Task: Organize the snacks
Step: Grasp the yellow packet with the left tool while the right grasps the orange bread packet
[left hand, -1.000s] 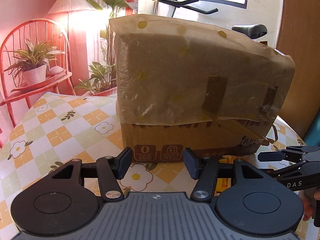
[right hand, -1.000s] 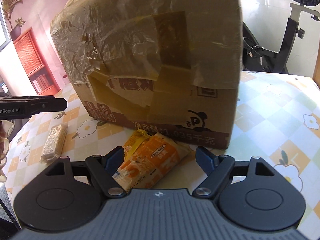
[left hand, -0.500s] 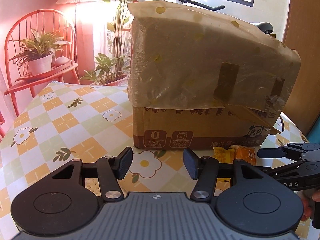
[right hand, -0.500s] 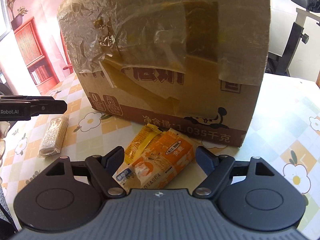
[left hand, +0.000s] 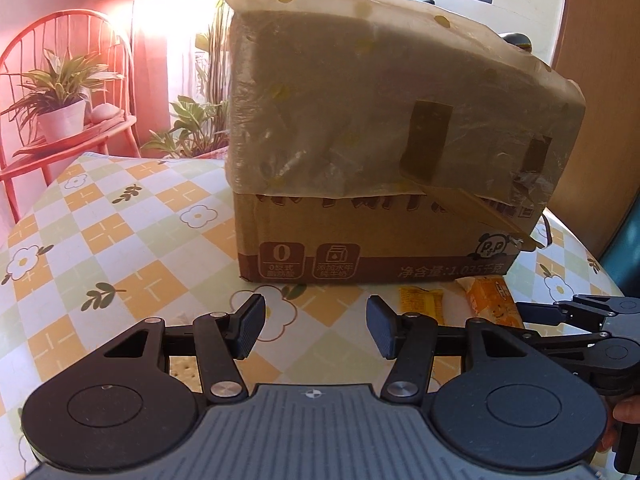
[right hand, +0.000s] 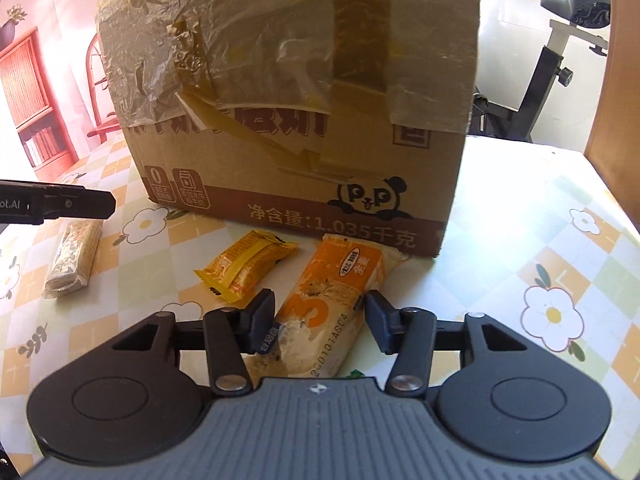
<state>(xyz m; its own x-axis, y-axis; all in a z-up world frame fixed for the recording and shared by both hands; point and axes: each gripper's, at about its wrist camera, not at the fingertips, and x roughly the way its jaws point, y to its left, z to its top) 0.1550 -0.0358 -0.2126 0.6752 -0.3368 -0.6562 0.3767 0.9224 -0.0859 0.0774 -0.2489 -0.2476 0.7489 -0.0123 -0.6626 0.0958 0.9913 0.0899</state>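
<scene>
Orange snack pack (right hand: 336,300) lengthwise between right claw (right hand: 320,316) fingers

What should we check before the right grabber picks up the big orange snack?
1. Right gripper open: ok.
2. Orange snack packet between its fingers: ok, one on each side.
3. Small yellow packet out of the way: ok, it lies apart, to the left.
4. Cardboard box open for snacks: cannot tell, its top is out of sight.
5. Left gripper free: ok, open and holding nothing.
</scene>
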